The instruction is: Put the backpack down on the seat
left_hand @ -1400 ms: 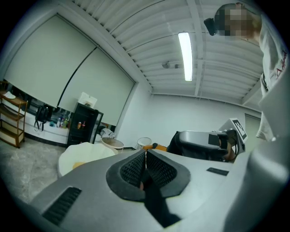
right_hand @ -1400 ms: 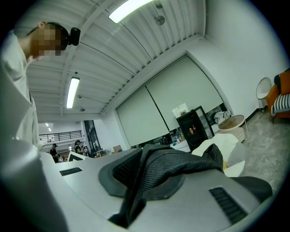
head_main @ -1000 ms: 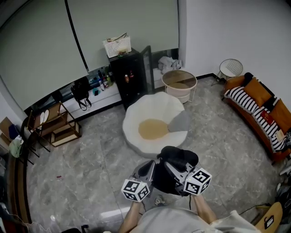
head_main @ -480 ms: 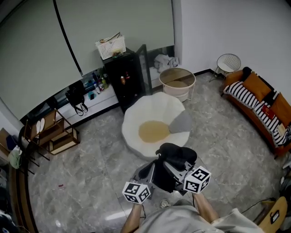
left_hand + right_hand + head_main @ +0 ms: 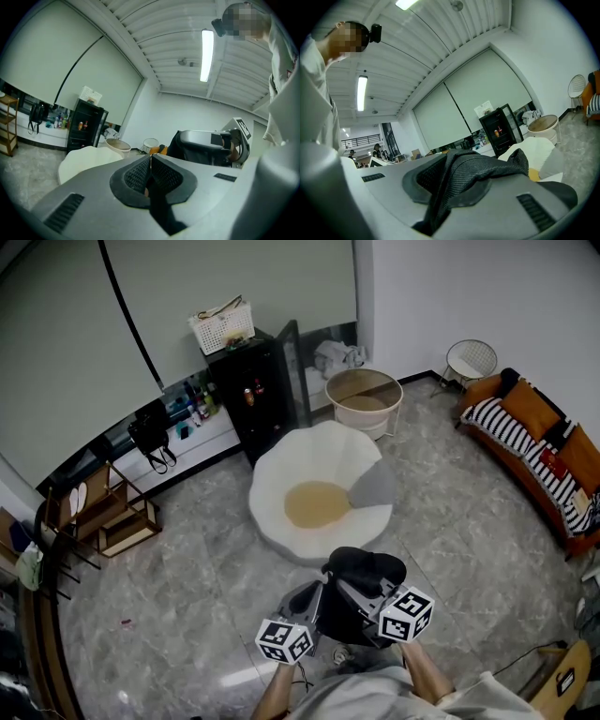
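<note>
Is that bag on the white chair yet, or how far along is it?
Done: both grippers have the backpack lifted; the left gripper is shut on a thin black strap, the right gripper on its woven fabric. In hand: it hangs over the floor, short of the white seat. Left: carry it over the seat, set it down, release.

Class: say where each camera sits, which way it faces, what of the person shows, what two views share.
Head view: on the head, looking down at the white scalloped seat; forearms, left tool, right tool.
Left tool view: on that tool, facing the seat; white shirt at right.
Right tool view: on that tool, same heading; shirt at left.
Shared: the seat.
</note>
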Demonstrator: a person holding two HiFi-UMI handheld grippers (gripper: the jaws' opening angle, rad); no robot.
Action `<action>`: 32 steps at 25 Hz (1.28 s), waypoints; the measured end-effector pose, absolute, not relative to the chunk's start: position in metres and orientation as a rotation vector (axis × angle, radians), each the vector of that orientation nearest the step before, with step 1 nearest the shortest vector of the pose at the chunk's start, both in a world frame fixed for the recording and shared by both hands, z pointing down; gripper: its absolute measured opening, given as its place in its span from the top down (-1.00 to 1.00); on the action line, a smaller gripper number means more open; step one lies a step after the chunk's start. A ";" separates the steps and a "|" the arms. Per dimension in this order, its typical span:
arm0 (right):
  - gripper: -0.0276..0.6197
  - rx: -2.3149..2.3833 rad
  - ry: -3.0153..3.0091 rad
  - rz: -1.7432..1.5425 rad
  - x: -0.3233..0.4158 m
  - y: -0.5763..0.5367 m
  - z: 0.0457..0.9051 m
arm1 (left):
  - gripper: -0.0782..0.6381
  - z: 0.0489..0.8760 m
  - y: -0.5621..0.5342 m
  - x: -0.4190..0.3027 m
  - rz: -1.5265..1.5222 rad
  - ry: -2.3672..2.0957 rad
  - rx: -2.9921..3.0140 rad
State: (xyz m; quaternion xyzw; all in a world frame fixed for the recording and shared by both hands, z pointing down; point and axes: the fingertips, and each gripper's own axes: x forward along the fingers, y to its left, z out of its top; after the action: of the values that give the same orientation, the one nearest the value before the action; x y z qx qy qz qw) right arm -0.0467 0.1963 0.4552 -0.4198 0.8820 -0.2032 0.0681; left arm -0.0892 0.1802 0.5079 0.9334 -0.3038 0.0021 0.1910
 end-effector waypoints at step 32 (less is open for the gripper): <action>0.78 -1.194 2.695 -0.659 0.017 0.004 0.474 | 0.69 0.501 -0.020 -0.014 0.033 -0.900 2.652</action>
State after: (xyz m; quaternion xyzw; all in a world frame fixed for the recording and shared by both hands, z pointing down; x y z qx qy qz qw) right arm 0.0167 0.0041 0.4737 -0.3946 0.8906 -0.2176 0.0606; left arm -0.0136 -0.0205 0.5010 0.9331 -0.3167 0.0116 0.1697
